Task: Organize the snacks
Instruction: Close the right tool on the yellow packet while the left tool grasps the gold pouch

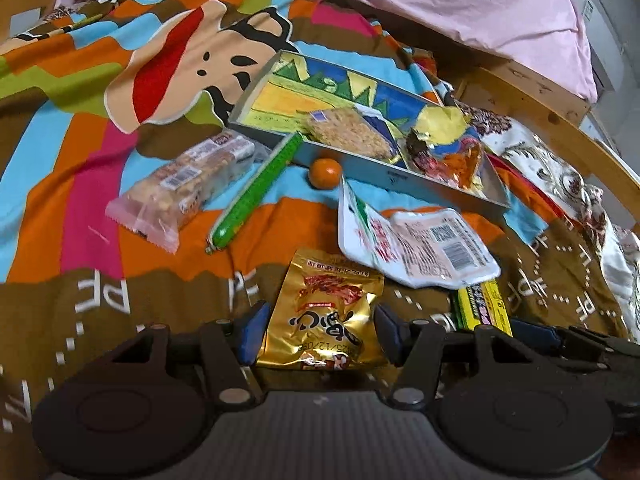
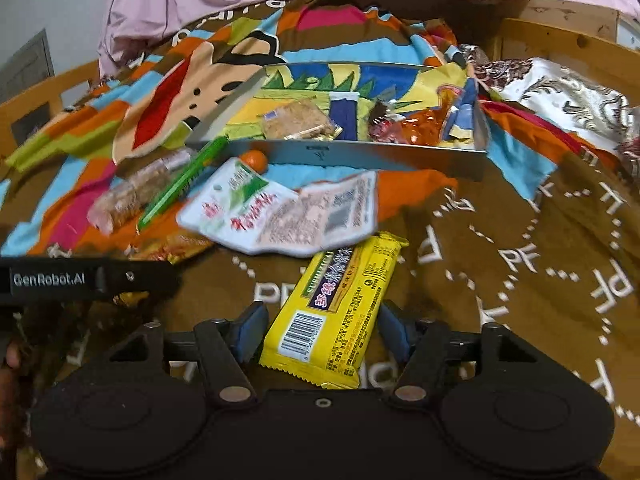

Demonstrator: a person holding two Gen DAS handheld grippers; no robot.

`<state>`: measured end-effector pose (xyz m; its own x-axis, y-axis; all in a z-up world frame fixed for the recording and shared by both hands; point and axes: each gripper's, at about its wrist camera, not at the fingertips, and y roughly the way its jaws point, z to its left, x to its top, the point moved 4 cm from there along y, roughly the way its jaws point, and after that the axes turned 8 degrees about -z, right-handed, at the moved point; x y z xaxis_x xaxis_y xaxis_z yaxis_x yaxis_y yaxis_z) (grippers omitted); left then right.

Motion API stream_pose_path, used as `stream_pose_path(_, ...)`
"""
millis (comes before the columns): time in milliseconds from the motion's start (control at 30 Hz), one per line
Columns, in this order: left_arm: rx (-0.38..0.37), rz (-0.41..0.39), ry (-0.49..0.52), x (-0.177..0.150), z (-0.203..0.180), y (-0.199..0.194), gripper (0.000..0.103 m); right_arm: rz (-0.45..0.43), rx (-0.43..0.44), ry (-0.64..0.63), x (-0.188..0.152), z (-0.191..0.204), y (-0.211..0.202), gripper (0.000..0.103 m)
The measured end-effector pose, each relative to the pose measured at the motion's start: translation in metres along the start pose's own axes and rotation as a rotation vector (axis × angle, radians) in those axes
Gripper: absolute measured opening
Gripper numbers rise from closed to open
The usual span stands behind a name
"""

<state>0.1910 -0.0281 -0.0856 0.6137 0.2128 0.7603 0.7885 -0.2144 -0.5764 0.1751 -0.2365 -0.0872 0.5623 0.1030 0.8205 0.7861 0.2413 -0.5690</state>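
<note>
My left gripper [image 1: 320, 330] is open, its blue pads either side of a gold snack packet [image 1: 322, 312] lying on the bedspread. My right gripper [image 2: 322, 330] is open around a yellow wafer bar [image 2: 340, 304], also lying flat. A shallow grey tray [image 1: 400, 172] with a colourful lining holds a cereal bar [image 1: 350, 132] and crumpled wrappers [image 1: 444, 148]; it shows in the right wrist view [image 2: 340, 156] too. Loose in front of it lie a white pouch [image 1: 416, 240], a green sausage stick [image 1: 256, 192], a small orange [image 1: 325, 173] and a pink-wrapped nut bar [image 1: 184, 188].
A colourful bedspread [image 1: 80, 160] covers the bed. A pink duvet [image 1: 440, 0] is bunched at the back. A wooden bed frame [image 1: 560, 128] runs along the right, with patterned cloth [image 1: 560, 176] beside it. The left gripper's body [image 2: 80, 280] sits at the left in the right wrist view.
</note>
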Motion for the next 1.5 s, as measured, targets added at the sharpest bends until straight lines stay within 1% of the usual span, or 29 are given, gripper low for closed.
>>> stream_pose_path(33, 0.001, 0.002, 0.003, -0.001, -0.001, 0.0, 0.062, -0.002, 0.002, 0.005, 0.0, 0.0, 0.001, 0.071)
stream_pose_path(67, 0.001, 0.003, 0.004, -0.002, -0.001, 0.0, 0.062, -0.011, 0.002, 0.016, 0.0, -0.001, 0.002, 0.075)
stream_pose_path(100, 0.001, 0.003, 0.001, -0.002, -0.001, 0.0, 0.064, -0.02, 0.001, 0.025, 0.0, -0.001, 0.003, 0.081)
stream_pose_path(167, -0.017, 0.003, -0.015, -0.002, 0.0, 0.001, 0.07, -0.028, -0.004, 0.027, -0.001, 0.0, 0.009, 0.086)
stream_pose_path(233, -0.039, -0.001, -0.036, -0.002, 0.001, 0.002, 0.078, -0.035, -0.018, 0.012, 0.001, 0.003, 0.014, 0.088)
stream_pose_path(367, -0.036, -0.002, -0.006, -0.004, -0.004, 0.007, 0.084, -0.057, -0.051, -0.019, 0.001, 0.007, 0.021, 0.089)
stream_pose_path(433, -0.022, -0.003, 0.023, -0.005, -0.007, 0.009, 0.083, -0.058, -0.07, -0.039, 0.0, 0.009, 0.021, 0.086)
stream_pose_path(467, -0.018, -0.003, 0.036, -0.005, -0.009, 0.009, 0.083, -0.059, -0.08, -0.049, -0.001, 0.009, 0.021, 0.082)
stream_pose_path(500, -0.009, -0.006, 0.049, -0.006, -0.01, 0.01, 0.08, -0.059, -0.086, -0.054, -0.001, 0.009, 0.02, 0.078)
stream_pose_path(533, -0.003, -0.007, 0.059, -0.006, -0.011, 0.01, 0.078, -0.058, -0.09, -0.055, -0.001, 0.009, 0.018, 0.076)
stream_pose_path(600, 0.007, -0.011, 0.066, -0.007, -0.012, 0.01, 0.073, -0.056, -0.098, -0.058, -0.002, 0.008, 0.015, 0.063)
stream_pose_path(667, 0.012, -0.017, 0.056, -0.007, -0.01, 0.008, 0.065, -0.054, -0.101, -0.071, -0.004, 0.009, 0.012, 0.058)
stream_pose_path(700, 0.016, -0.019, 0.049, -0.007, -0.009, 0.008, 0.059, -0.054, -0.103, -0.083, -0.005, 0.01, 0.012, 0.058)
stream_pose_path(833, 0.005, -0.025, 0.038, -0.008, -0.008, 0.004, 0.056, -0.057, -0.116, -0.134, -0.006, 0.016, 0.008, 0.056)
stream_pose_path(933, -0.022, -0.024, 0.007, -0.01, -0.007, -0.007, 0.054, -0.06, -0.122, -0.16, -0.009, 0.018, -0.002, 0.056)
stream_pose_path(1000, -0.039, -0.042, -0.014, -0.011, -0.007, -0.018, 0.054, -0.069, -0.127, -0.173, -0.01, 0.02, -0.009, 0.055)
stream_pose_path(1067, -0.061, -0.059, -0.05, -0.009, -0.008, -0.028, 0.054, -0.091, -0.128, -0.187, -0.01, 0.023, -0.017, 0.054)
stream_pose_path(1133, -0.091, -0.053, -0.102, -0.01, -0.009, -0.032, 0.054, -0.115, -0.132, -0.204, -0.009, 0.025, -0.024, 0.054)
stream_pose_path(1167, -0.096, -0.046, -0.112, -0.012, -0.01, -0.034, 0.054, -0.13, -0.134, -0.212, -0.008, 0.026, -0.028, 0.053)
stream_pose_path(1267, -0.075, -0.024, -0.082, -0.018, -0.013, -0.036, 0.054, -0.18, -0.143, -0.224, -0.005, 0.028, -0.039, 0.05)
stream_pose_path(1300, -0.079, -0.024, -0.083, -0.019, -0.014, -0.038, 0.054, -0.194, -0.15, -0.227, -0.004, 0.028, -0.043, 0.038)
stream_pose_path(1333, -0.085, -0.022, -0.09, -0.02, -0.014, -0.039, 0.054, -0.202, -0.158, -0.229, -0.003, 0.027, -0.045, 0.031)
stream_pose_path(1367, -0.086, -0.02, -0.095, -0.021, -0.014, -0.04, 0.054, -0.204, -0.157, -0.225, -0.002, 0.027, -0.046, 0.026)
stream_pose_path(1433, -0.07, -0.012, -0.084, -0.024, -0.014, -0.041, 0.054, -0.184, -0.145, -0.213, -0.002, 0.025, -0.044, 0.027)
stream_pose_path(1467, -0.06, -0.006, -0.075, -0.025, -0.014, -0.04, 0.054, -0.16, -0.137, -0.205, -0.004, 0.024, -0.04, 0.029)
stream_pose_path(1500, -0.054, 0.002, -0.071, -0.027, -0.014, -0.04, 0.054, -0.14, -0.132, -0.195, -0.004, 0.022, -0.036, 0.034)
